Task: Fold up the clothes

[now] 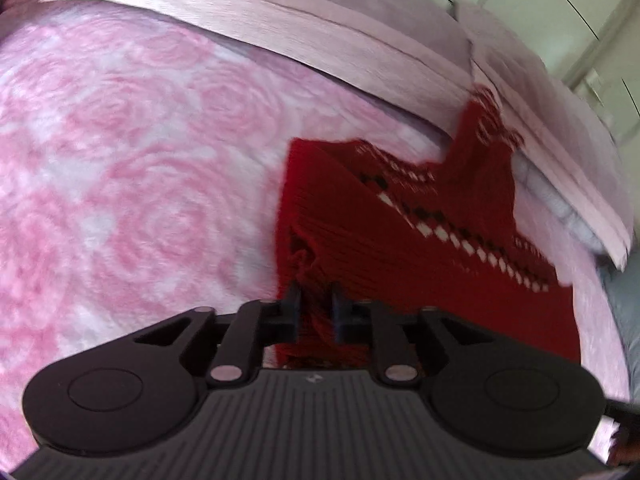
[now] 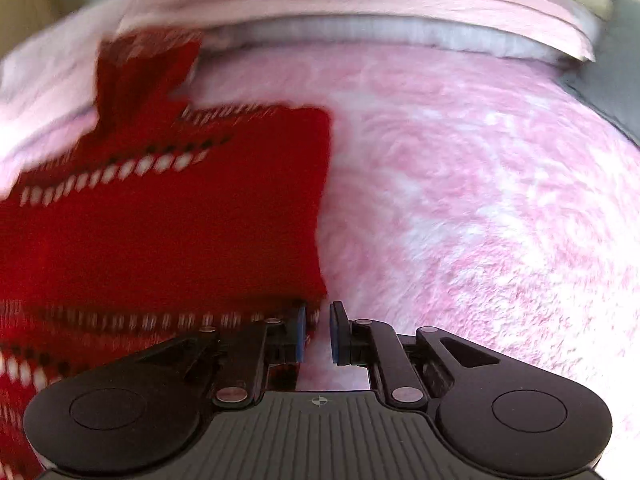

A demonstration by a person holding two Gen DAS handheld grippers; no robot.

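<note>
Already the red sweater [image 1: 400, 248] lay partly folded on the pink rose-patterned bed [image 1: 120, 168], its body doubled over into a rough rectangle, while one sleeve [image 1: 486, 128] trailed up onto the pale pillow [image 1: 360, 40]. My left gripper [image 1: 316, 308] pinched the knit's near edge between narrow jaws. My right gripper [image 2: 318, 330] was nearly closed at the sweater's near corner; whether it held cloth I couldn't tell. I judged the sleeve and a final fold remained.
</note>
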